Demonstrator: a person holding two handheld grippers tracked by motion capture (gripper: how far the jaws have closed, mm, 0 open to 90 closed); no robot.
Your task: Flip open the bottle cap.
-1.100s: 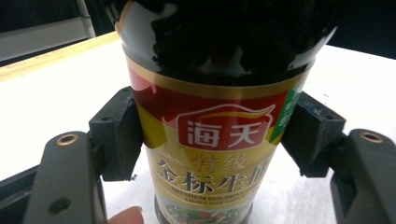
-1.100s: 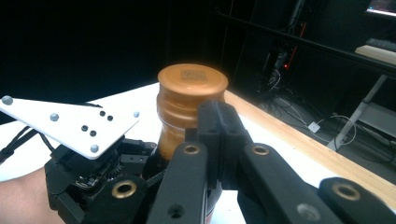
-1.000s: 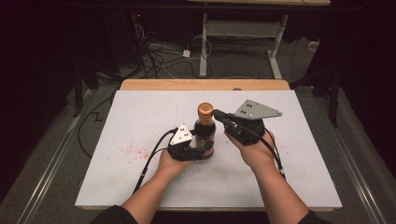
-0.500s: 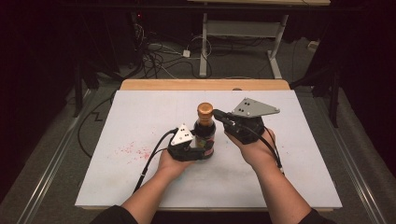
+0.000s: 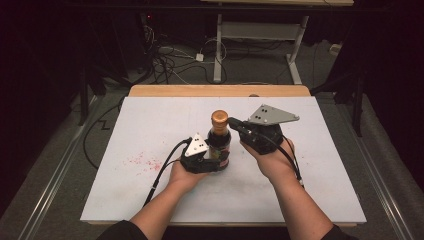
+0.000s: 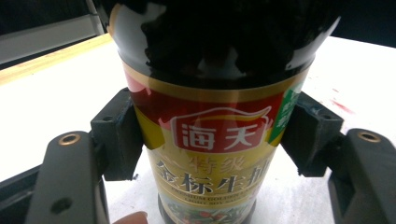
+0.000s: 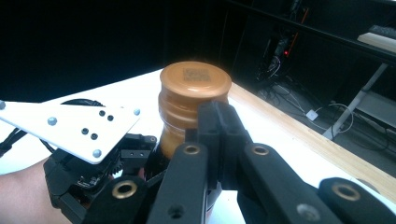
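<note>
Left gripper (image 5: 216, 159): closed on the lower body of the bottle (image 5: 219, 145), one pad (image 6: 119, 135) pressed to each side of the label (image 6: 219, 154), seen plainly in the left gripper view. Bottle upright between them, base on the table (image 5: 320, 165).

Right gripper (image 5: 234, 122): up at the neck, reaching in from the right, tips against the side of the cap (image 7: 194, 98). In the right gripper view the jaws lie nearly together beside the cap rather than around it; whether anything is pinched, cannot tell.

Bottle: near the middle of the white table, a little toward the near edge. Dark glass, glossy, with a printed label (image 5: 223, 150) and a ribbed copper-coloured cap (image 5: 219, 118).

Handling, as a judgement: probably heavy for its size if full, rigid, and breakable if tipped or dropped. Smooth glass likely slippery under hard pads; label band likely the better hold, being straight-walled and low, so less prone to toppling. Cap ribbed, so likely a fair purchase for twisting, but narrow and high; a sideways push there would tend to lever the bottle over unless held firmly below.

Further out: faint red specks (image 5: 142, 161) on the table to the left of the bottle; wooden edge (image 5: 220, 90) along the far side.
</note>
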